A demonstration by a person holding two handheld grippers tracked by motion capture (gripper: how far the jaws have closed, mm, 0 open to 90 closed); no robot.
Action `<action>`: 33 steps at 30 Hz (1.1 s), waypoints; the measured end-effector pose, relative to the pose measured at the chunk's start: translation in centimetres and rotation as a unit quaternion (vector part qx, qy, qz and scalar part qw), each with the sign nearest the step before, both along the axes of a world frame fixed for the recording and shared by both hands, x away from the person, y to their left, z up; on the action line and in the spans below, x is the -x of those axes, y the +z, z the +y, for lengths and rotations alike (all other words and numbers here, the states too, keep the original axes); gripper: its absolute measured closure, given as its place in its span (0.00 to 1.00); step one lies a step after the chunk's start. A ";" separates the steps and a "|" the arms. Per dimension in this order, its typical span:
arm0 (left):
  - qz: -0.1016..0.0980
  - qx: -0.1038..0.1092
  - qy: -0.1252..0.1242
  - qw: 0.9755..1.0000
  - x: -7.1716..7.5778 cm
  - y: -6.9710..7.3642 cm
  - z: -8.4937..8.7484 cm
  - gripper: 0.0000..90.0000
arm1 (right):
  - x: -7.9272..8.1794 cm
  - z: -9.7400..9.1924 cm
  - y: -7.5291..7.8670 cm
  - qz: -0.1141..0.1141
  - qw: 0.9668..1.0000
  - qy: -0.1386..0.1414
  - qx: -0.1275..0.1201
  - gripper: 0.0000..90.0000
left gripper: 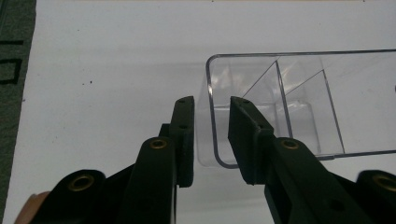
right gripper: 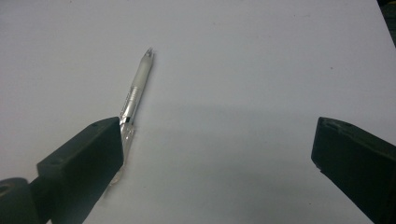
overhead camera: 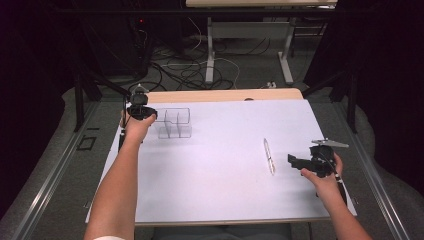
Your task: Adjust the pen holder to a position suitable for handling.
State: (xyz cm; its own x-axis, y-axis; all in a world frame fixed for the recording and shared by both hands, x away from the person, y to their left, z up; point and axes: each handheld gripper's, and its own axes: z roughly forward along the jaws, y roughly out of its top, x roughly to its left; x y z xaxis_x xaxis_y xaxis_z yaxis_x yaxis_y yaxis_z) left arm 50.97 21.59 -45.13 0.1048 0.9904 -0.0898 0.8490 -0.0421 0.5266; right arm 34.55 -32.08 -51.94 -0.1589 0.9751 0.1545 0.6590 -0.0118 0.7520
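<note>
Clear divided box (overhead camera: 175, 123) at table's (overhead camera: 220, 200) 10 o'clock; pen (overhead camera: 269, 156) at 3 o'clock, well apart. Left tool (left gripper: 211, 135) straddles box's end wall (left gripper: 212, 112), jaws narrowed, gaps visible both sides, not yet clamped. Right tool (right gripper: 215, 154) spread wide, released; pen (right gripper: 133, 100) beside one jaw. High view adds cables (overhead camera: 185, 70) and desk legs (overhead camera: 210, 50) on floor beyond table; left gripper view shows box dividers (left gripper: 282, 98).

light: overhead, bright on white counter (overhead camera: 215, 175), room behind dark | shadows: soft, faint under the tools | glare: mild on clear box (left gripper: 299, 102) | blur: near jaws soft, high view grainy
</note>
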 end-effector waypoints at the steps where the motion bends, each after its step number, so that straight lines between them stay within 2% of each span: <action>1: -0.002 0.001 0.005 1.000 0.0 -0.1 0.0 0.81 | 0.0 0.0 0.0 0.000 1.000 0.000 0.000 0.02; 6: 0.007 0.004 0.005 1.000 -0.1 -0.2 0.4 0.84 | 0.0 0.0 0.0 0.002 1.000 0.003 0.002 0.03; 9: 0.005 0.006 0.007 1.000 -0.1 -0.3 0.3 0.85 | 0.0 0.0 -0.1 0.003 1.000 0.004 0.002 0.03; 14: 0.018 0.001 0.005 1.000 -0.2 -0.5 0.0 0.88 | 0.0 0.1 -0.1 0.004 1.000 0.004 0.001 0.03; 19: 0.021 -0.001 0.000 1.000 -0.3 -0.5 -0.3 0.95 | 0.0 0.2 -0.1 0.004 1.000 0.006 -0.001 0.03; 33: 0.024 -0.001 0.006 1.000 -0.2 -0.4 -0.4 0.99 | 0.0 0.1 -0.1 0.006 1.000 0.007 0.001 0.04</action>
